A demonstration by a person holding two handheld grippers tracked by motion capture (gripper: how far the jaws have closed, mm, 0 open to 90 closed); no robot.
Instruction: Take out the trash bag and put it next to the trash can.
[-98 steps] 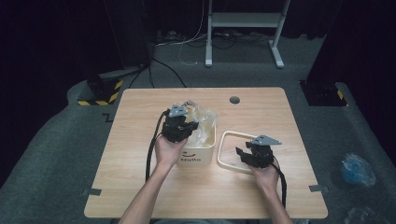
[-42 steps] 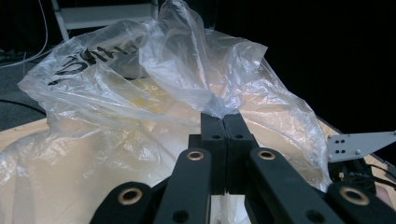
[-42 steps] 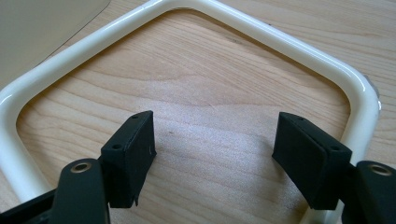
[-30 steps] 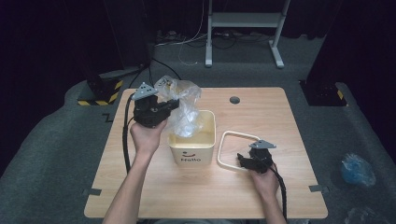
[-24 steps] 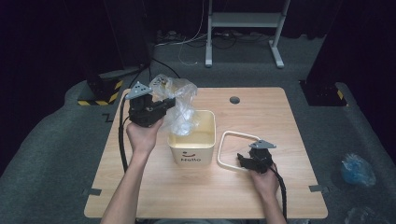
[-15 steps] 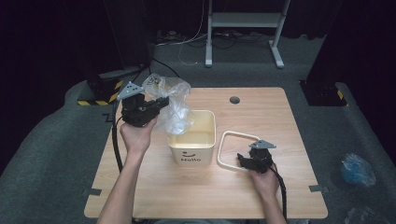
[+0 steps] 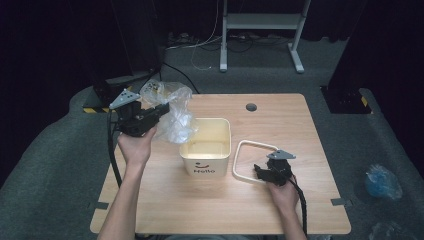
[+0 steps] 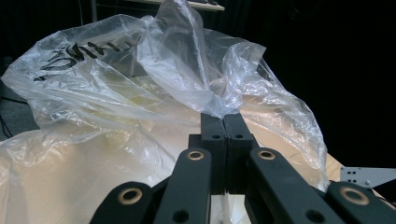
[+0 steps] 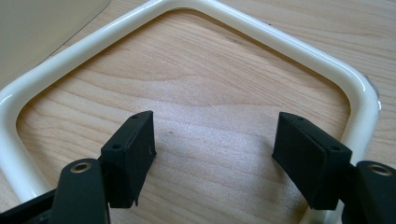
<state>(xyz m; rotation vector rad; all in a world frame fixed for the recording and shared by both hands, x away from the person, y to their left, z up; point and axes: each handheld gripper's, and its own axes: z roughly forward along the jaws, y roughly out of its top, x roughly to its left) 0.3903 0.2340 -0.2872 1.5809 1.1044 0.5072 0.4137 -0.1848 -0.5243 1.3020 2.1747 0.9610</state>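
Observation:
My left gripper [image 7: 161,111] is shut on a clear plastic bag [image 7: 172,115], held up over the table's left side beside the cream bin [image 7: 206,147]. In the left gripper view the jaws are pressed together at the gripper's tip [image 8: 223,120], pinching a fold of the bag [image 8: 140,88], which billows above them. My right gripper [image 7: 260,170] rests on the table at the near edge of the cream ring-shaped frame [image 7: 245,150]. In the right gripper view that gripper [image 9: 215,140] stands open over bare wood inside the frame [image 9: 280,42], touching nothing.
The wooden table [image 7: 300,125] has a round cable hole [image 7: 251,107] at the back. A metal stand [image 7: 260,20] sits on the floor behind. A crumpled blue bag [image 7: 382,181] lies on the floor at right. Cables trail off the table's left side.
My left gripper has lifted the plastic bag out of the bin and carried it up and to the left. The right gripper has stayed on the frame.

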